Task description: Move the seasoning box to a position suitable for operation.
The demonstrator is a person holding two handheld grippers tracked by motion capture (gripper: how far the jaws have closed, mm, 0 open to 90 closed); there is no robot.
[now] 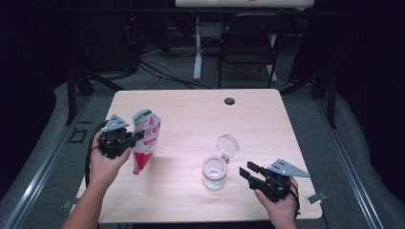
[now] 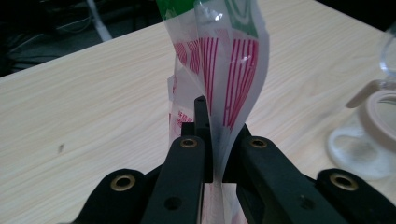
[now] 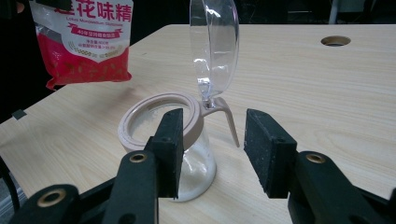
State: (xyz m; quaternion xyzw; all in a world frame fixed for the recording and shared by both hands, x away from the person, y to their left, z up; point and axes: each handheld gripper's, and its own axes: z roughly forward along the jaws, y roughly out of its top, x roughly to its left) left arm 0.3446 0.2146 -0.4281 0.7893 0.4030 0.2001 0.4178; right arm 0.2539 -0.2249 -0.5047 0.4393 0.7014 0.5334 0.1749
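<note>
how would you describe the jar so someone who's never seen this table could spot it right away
On the pale wooden table, look near the front edge towards the right, just ahead of the right gripper. The jar is small and clear, with a beige rim and its round transparent lid flipped up; the red and white bag is the other item nearby.

Jar (image 1: 214,172) with raised lid (image 1: 227,145) stands just left of right gripper (image 1: 249,172), blocking that way. Bare table (image 1: 191,114) between jar and bag (image 1: 144,140) hanging off left gripper (image 1: 138,135). Table hole (image 1: 229,101) far ahead.
</note>
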